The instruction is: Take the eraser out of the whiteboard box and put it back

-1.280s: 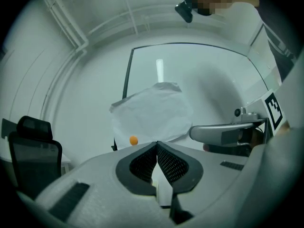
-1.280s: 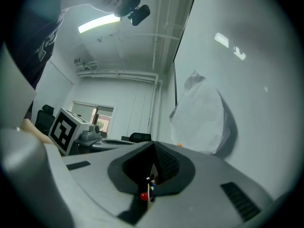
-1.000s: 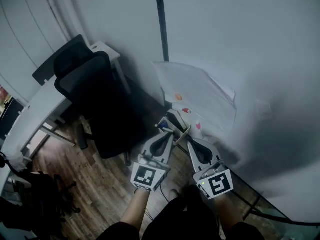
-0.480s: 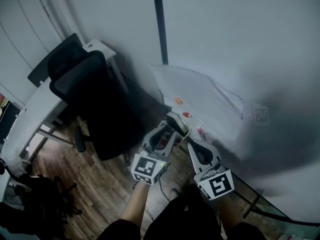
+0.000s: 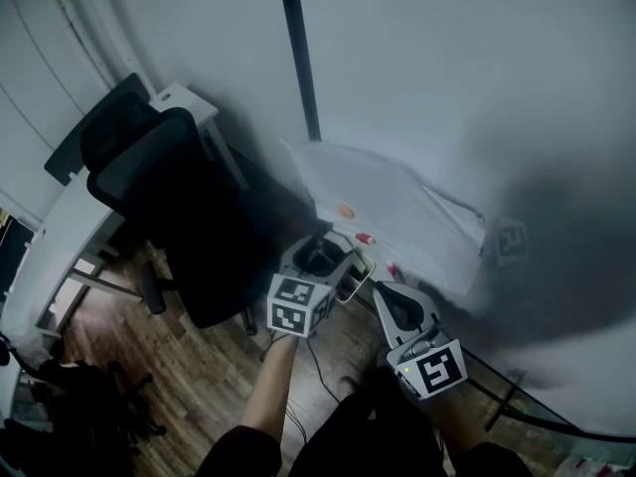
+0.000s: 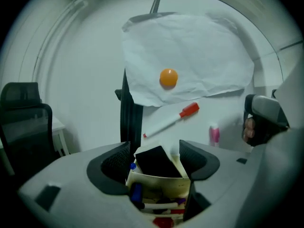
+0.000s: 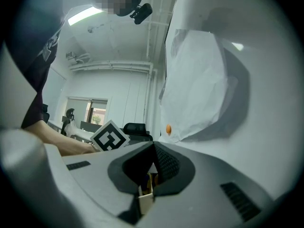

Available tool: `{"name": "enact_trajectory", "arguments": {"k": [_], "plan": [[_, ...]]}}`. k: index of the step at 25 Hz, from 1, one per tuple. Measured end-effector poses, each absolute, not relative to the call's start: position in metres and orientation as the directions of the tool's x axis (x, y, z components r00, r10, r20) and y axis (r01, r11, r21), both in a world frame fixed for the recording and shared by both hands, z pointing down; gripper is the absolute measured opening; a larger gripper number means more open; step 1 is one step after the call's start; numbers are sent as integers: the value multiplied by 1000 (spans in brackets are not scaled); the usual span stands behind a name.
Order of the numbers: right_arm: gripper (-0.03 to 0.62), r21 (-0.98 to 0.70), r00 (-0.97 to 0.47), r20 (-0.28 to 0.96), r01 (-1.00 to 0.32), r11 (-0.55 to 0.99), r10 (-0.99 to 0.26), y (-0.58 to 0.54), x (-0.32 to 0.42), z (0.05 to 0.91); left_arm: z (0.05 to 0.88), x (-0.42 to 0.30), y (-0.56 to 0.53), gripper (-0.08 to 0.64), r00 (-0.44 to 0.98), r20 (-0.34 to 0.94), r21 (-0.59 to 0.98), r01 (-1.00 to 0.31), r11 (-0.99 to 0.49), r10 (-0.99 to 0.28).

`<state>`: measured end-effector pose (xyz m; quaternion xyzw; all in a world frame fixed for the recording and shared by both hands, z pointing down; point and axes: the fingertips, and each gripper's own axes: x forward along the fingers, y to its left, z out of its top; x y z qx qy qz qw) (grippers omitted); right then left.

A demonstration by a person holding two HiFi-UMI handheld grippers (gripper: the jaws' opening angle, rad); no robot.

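Only the left gripper view looked down into the whiteboard box (image 6: 159, 183). A black eraser (image 6: 156, 162) stood tilted in its top, right between the jaws of the left gripper (image 6: 155, 148). Those jaws were spread apart, one pad on either side of the eraser, and whether either pad touched it could not be told. Under the eraser, on the camera's side of it, the box held a blue marker (image 6: 135, 194) against its left wall and a few pens lying across the bottom, one with a red end. Beyond the jaws a red-capped marker (image 6: 172, 119) was stuck on the whiteboard (image 6: 228, 110). Above it an orange magnet (image 6: 168, 78) sat on a paper sheet (image 6: 190, 56).

The right gripper view gave what the others hid. The jaws of the right gripper (image 7: 152, 156) were drawn almost together and clamped on a cream wall of the box (image 7: 145, 199), with their tips meeting just past it.

The head view set the two side by side, the left gripper (image 5: 316, 256) over the box (image 5: 360, 264) and the right gripper (image 5: 383, 294) at its right edge. A black office chair (image 5: 169, 197) stood well off to the left of the left gripper
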<state>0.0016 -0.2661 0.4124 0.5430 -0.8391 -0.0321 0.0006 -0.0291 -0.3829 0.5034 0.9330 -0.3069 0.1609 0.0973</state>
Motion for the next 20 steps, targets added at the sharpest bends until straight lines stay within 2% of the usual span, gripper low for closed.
{"name": "enact_trajectory", "arguments": {"k": [9, 20], "plan": [[3, 42, -392, -25, -920, 390, -920, -275, 11, 419, 531, -18, -396, 307, 711, 559, 48, -541, -840, -427], [3, 40, -378, -23, -925, 377, -926, -278, 16, 420, 528, -8, -394, 303, 667, 592, -7, -556, -831, -452]]}}
